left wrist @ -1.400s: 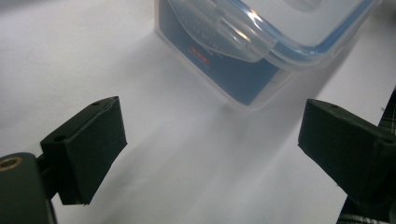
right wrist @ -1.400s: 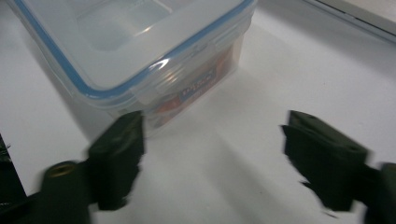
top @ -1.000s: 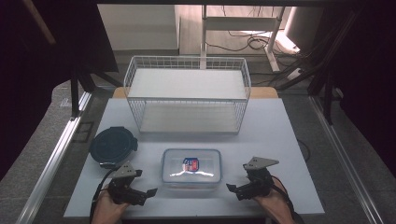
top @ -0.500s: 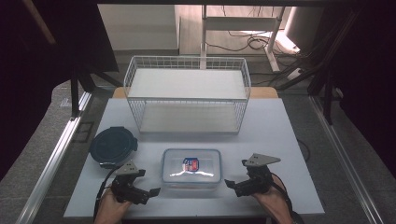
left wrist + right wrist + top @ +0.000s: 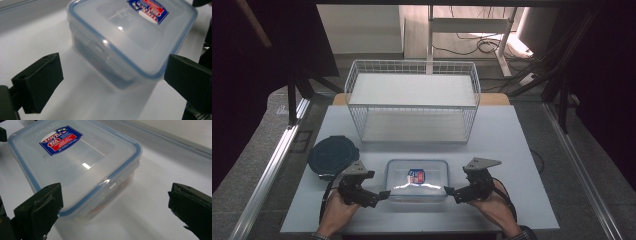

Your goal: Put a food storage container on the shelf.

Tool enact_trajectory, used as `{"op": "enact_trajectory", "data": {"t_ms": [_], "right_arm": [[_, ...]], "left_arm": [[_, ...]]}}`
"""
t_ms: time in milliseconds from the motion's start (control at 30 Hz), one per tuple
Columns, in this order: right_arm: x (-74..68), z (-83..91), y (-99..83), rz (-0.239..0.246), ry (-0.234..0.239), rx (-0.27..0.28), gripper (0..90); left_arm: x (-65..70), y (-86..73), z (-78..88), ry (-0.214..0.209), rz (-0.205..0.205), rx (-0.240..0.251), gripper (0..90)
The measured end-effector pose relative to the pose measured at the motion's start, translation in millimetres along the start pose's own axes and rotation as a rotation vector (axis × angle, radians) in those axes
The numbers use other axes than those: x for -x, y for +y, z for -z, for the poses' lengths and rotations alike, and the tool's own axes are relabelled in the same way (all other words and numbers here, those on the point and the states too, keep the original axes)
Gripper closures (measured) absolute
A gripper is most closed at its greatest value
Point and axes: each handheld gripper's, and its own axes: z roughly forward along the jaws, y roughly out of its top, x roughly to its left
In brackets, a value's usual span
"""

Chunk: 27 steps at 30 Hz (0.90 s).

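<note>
A clear plastic food box with a blue-sealed lid (image 5: 416, 179) lies flat on the counter (image 5: 512, 145) directly between the two tongs, its red-and-blue label facing up. The left tongs (image 5: 382, 195) sit at its left end and the right tongs (image 5: 449, 191) at its right end, each aimed inward at a short side. Both stand wide open: in the left gripper view the box's corner (image 5: 130, 37) lies between the spread jaws but touches neither, and the right gripper view shows the same, the box (image 5: 75, 162) nearer the jaw at that picture's left.

The step in hand looks like the approach for a two-handed pick-up. Next, each pair of tongs probably has to slide in until the box's end wall or latch flap sits between the jaws, then close evenly before lifting level. A wire basket (image 5: 412, 102) stands beyond the tongs, and a dark round lid (image 5: 333, 155) lies just outside the left tongs.
</note>
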Motion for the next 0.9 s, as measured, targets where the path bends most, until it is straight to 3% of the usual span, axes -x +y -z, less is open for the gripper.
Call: {"op": "enact_trajectory", "data": {"t_ms": [67,133,367,533,633,667,800,900], "right_arm": [[-0.9,-2.5,1.7,0.003,0.007,-0.011,0.0],[-1.6,-5.5,4.4,0.002,0.022,-0.024,0.0],[0.5,-20.5,14.5,-0.047,0.098,-0.063,0.6],[4.7,-32.1,14.3,-0.124,0.195,-0.099,0.3],[5.0,-36.0,10.7,-0.169,0.257,-0.119,0.9],[4.6,-36.4,9.9,-0.191,0.258,-0.124,1.8],[6.5,-27.1,8.6,-0.190,0.273,-0.132,13.4],[8.4,-17.6,3.2,-0.226,0.289,-0.111,25.5]], "left_arm": [[-0.6,6.2,-5.1,0.019,-0.003,-0.005,2.9],[-1.9,9.8,-8.4,0.011,-0.006,-0.012,2.9],[-10.2,24.4,-28.4,-0.080,0.029,-0.045,0.4],[-19.9,20.7,-36.4,-0.183,0.104,-0.069,0.0],[-21.9,14.6,-34.6,-0.220,0.148,-0.068,1.6],[-21.7,13.1,-32.9,-0.225,0.158,-0.069,3.2],[-20.8,6.1,-21.8,-0.244,0.205,-0.050,16.4],[-17.2,0.7,-14.3,-0.252,0.215,-0.041,25.2]]}}
